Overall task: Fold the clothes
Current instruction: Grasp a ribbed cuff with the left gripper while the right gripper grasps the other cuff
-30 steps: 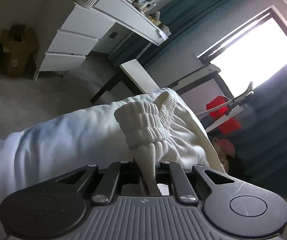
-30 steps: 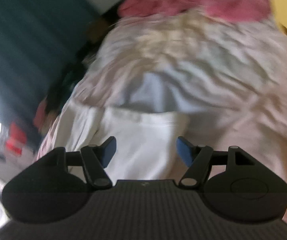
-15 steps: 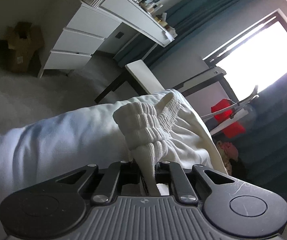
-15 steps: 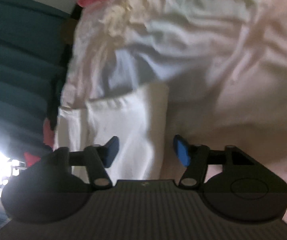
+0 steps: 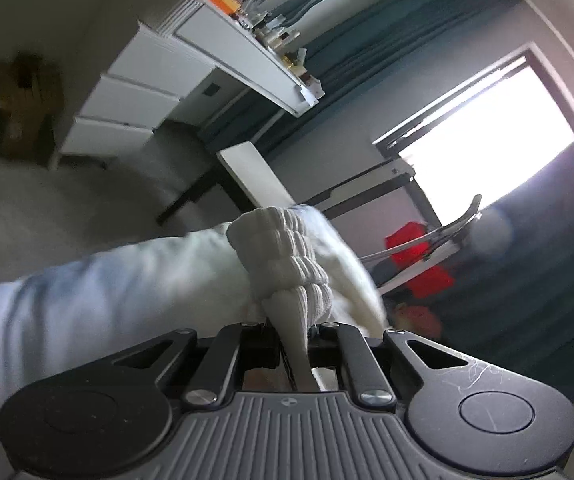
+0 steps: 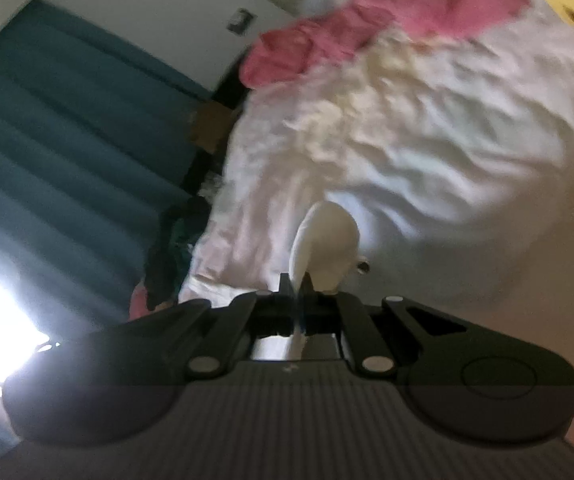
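A white garment [image 5: 107, 292] with a ribbed elastic band [image 5: 287, 256] fills the lower left wrist view. My left gripper [image 5: 293, 332] is shut on the bunched ribbed band and holds it up. In the right wrist view my right gripper [image 6: 297, 292] is shut on a fold of the same white cloth [image 6: 325, 244], which sticks up between the jaws. Below it lies a rumpled pale pink sheet [image 6: 427, 128]. The right view is blurred.
A white desk with drawers [image 5: 127, 92], a white bench [image 5: 255, 176] and a bright window [image 5: 483, 128] lie ahead of the left gripper. A pink garment [image 6: 387, 16] lies at the sheet's far end. Teal curtains [image 6: 55, 128] hang at left.
My right gripper was open above the white cloth; now it has shut on a fold of it. My left gripper kept its hold and tilted upward a little.
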